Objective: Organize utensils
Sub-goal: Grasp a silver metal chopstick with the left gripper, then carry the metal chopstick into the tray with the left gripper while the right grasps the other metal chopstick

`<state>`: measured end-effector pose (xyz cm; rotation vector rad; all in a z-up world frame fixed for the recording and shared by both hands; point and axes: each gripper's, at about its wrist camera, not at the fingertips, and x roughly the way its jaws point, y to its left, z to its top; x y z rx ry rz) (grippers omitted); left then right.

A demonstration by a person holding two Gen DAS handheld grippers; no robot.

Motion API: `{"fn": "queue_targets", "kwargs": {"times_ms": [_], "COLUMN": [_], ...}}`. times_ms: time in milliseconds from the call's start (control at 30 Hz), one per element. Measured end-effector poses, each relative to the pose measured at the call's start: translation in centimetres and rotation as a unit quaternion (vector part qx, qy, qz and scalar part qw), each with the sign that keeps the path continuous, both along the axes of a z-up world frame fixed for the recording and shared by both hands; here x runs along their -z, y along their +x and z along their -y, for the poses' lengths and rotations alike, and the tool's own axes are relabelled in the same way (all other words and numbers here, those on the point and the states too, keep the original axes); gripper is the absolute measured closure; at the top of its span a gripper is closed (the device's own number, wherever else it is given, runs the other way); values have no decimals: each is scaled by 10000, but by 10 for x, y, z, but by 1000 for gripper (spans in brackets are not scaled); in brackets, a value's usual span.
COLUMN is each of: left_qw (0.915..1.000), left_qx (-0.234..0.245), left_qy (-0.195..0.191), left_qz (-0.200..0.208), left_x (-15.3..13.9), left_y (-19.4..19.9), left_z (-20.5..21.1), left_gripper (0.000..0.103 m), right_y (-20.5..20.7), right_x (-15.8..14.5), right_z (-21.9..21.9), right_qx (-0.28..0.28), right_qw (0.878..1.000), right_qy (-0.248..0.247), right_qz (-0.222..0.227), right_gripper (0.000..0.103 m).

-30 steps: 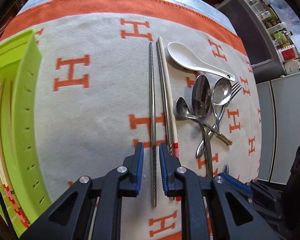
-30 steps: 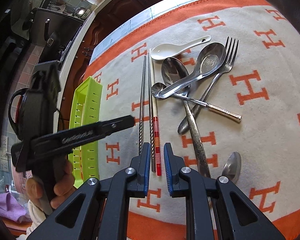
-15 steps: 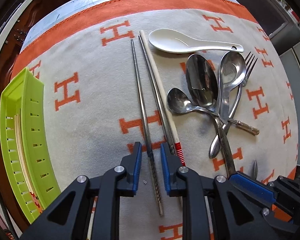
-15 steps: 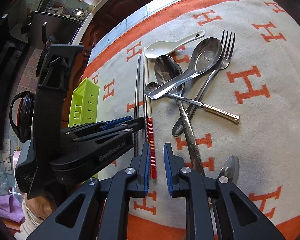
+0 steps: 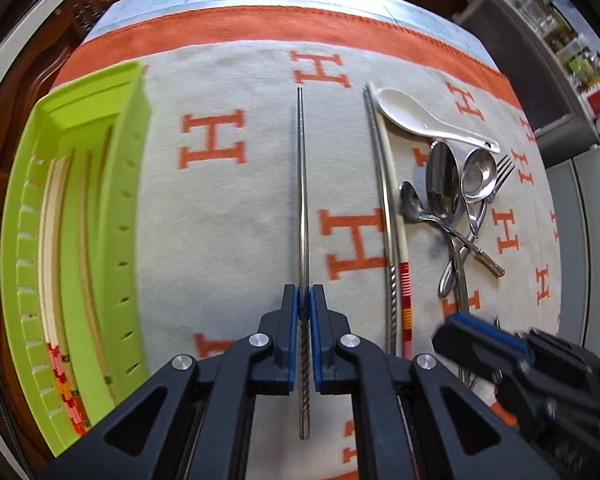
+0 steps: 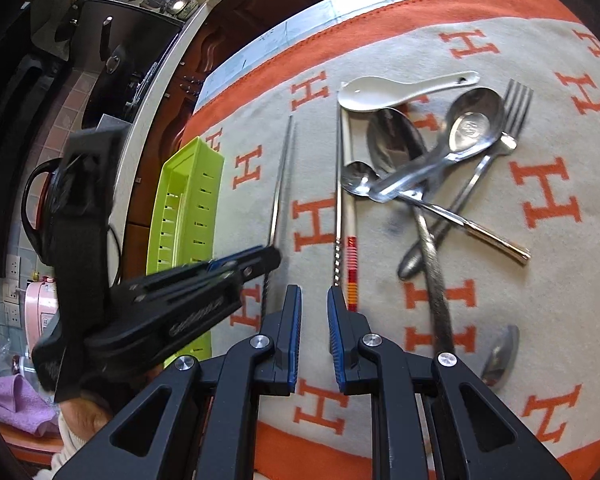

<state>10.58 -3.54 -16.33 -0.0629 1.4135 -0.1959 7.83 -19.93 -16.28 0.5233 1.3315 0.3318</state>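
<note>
Early yet: the left hand-held gripper (image 5: pixel 305 300) is clamped on a steel chopstick (image 5: pixel 301 184) just off the counter beside the tray (image 5: pixel 132 200), which holds only chopsticks, while the right hand-held gripper (image 6: pixel 314 320) waits apart and spoons (image 6: pixel 440 160) remain.

One steel chopstick (image 5: pixel 302 208), twisted at the handle end, is clamped in the left gripper (image 5: pixel 305 312) and points away over the cloth. A second steel chopstick (image 5: pixel 384 216) lies flat, touching a pale wooden chopstick (image 5: pixel 396 216) with red and orange bands. White ceramic spoon (image 5: pixel 424 122) lies beyond them. Steel spoons and a fork (image 6: pixel 496 140) are piled crosswise. Green tray (image 5: pixel 120 216) holds chopsticks.
</note>
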Motion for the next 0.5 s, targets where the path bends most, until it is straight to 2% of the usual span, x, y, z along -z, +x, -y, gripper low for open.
{"fn": "queue_targets", "kwargs": {"times_ms": [267, 400, 500], "left_qw": [9983, 9970, 9964], "left_qx": [-302, -426, -523], "left_qy": [-372, -284, -66], "left_qz": [336, 572, 661], "left_x": [-39, -64, -74], "left_y": [-26, -30, -31], "left_z": [-50, -89, -118], "left_gripper": [100, 100, 100], "right_y": [29, 38, 44], "right_x": [18, 29, 38], "right_z": [-26, -32, -37], "right_qx": [-85, -129, -100], "right_qw": [9977, 9959, 9937], "right_qy": [-597, -780, -974], "right_qz": [-301, -437, -542], "right_gripper": [88, 88, 88]}}
